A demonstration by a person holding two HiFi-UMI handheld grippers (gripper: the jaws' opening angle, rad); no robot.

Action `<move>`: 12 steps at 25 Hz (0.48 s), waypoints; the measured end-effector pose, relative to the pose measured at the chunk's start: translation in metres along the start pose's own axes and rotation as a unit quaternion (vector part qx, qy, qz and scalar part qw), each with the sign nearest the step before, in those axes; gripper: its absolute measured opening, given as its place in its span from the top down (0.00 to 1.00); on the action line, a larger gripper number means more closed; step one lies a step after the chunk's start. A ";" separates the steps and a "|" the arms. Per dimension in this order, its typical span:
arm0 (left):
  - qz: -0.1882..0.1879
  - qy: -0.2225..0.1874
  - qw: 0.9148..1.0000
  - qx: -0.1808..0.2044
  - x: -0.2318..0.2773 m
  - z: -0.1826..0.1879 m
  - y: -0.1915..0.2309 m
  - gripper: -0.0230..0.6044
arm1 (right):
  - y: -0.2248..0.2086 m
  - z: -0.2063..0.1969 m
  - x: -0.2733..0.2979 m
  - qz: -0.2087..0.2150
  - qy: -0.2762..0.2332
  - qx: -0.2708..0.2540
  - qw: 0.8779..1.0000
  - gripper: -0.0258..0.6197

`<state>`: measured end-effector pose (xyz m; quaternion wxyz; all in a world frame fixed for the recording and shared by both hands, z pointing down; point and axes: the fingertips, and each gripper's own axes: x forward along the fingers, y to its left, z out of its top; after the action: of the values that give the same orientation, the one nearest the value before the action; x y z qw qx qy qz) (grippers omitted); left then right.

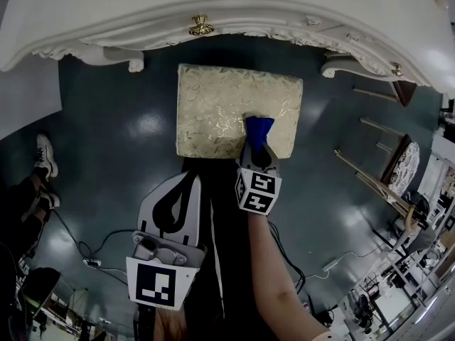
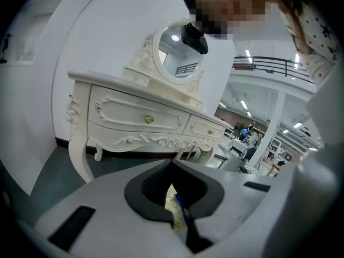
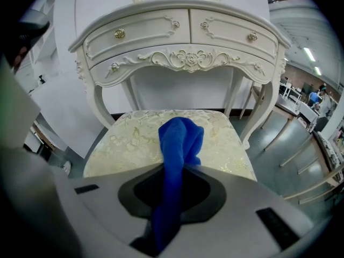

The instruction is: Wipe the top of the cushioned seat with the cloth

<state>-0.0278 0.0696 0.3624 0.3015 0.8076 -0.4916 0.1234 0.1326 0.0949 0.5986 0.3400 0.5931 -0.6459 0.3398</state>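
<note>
Hanging low over the dark floor, the left gripper has its jaws together on nothing. Ahead, the right gripper clamps the blue cloth, whose bunched tip lies on the near right part of the cushioned seat. Beyond stands a white dressing table. So narrow a wad could skip patches, and a long push might knock the table.

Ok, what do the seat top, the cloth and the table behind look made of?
Seat top: woven fabric, likely brocade, cream-gold with a slight sheen and a raised floral pattern.
Cloth: soft blue textile, probably microfibre; it drapes limply and looks fuzzy.
Table: seemingly painted wood, glossy white with carved scrolls, brass-like knobs.
</note>
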 end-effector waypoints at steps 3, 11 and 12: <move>0.003 -0.003 1.000 -0.002 -0.002 0.001 0.004 0.97 | 0.012 0.001 0.001 0.009 0.001 -0.005 1.000 0.86; 0.013 -0.010 1.000 -0.007 -0.007 0.004 0.014 0.97 | 0.033 0.002 0.002 0.022 0.001 -0.016 1.000 0.86; 0.014 -0.011 1.000 -0.007 -0.008 0.005 0.014 0.97 | 0.034 0.002 0.002 0.023 0.001 -0.017 1.000 0.86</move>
<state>-0.0447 0.0678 0.3601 0.3000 0.7997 -0.5071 0.1153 0.0987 0.0943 0.5977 0.3430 0.5719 -0.6645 0.3373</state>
